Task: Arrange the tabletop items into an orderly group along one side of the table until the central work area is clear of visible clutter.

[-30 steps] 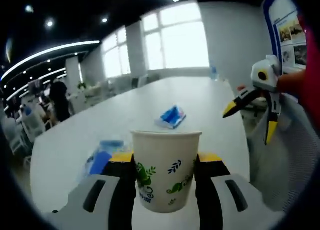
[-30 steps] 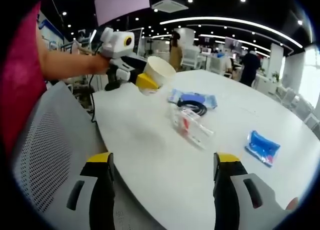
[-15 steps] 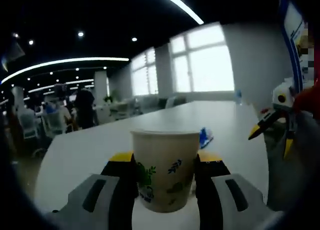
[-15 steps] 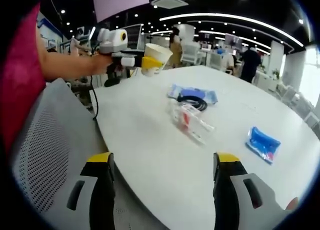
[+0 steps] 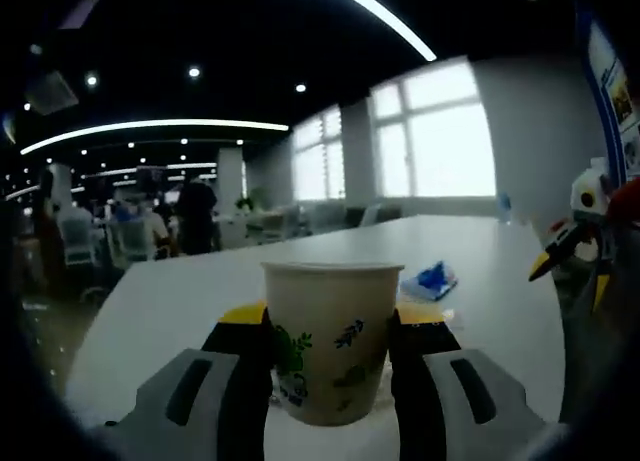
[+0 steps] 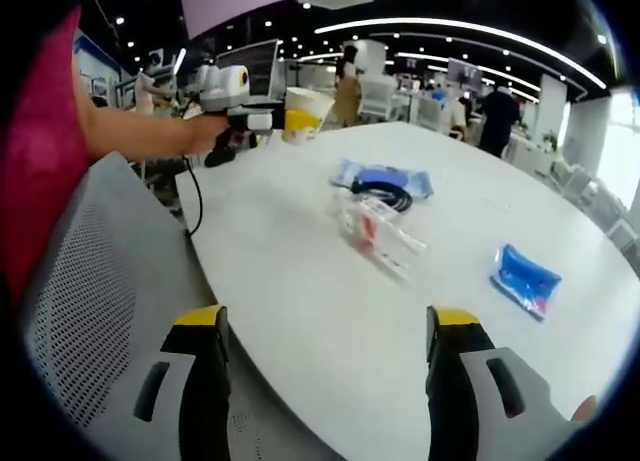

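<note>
Paper cup point(image 5: 330, 341) sits clamped between left tongs point(image 5: 330, 331); right tongs point(image 6: 325, 331) gape empty.

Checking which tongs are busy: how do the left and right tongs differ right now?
The left tongs are shut on the paper cup; the right tongs stand open, holding nothing. The left tongs sit at the table's far end, the right tongs over its near edge beside a grey mesh chair. Both have yellow-tipped black jaws.

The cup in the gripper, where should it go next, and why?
Probably down onto the table edge near that arm. The left gripper holds the paper cup at the table's side, away from the blue packet and clear bag.
</note>
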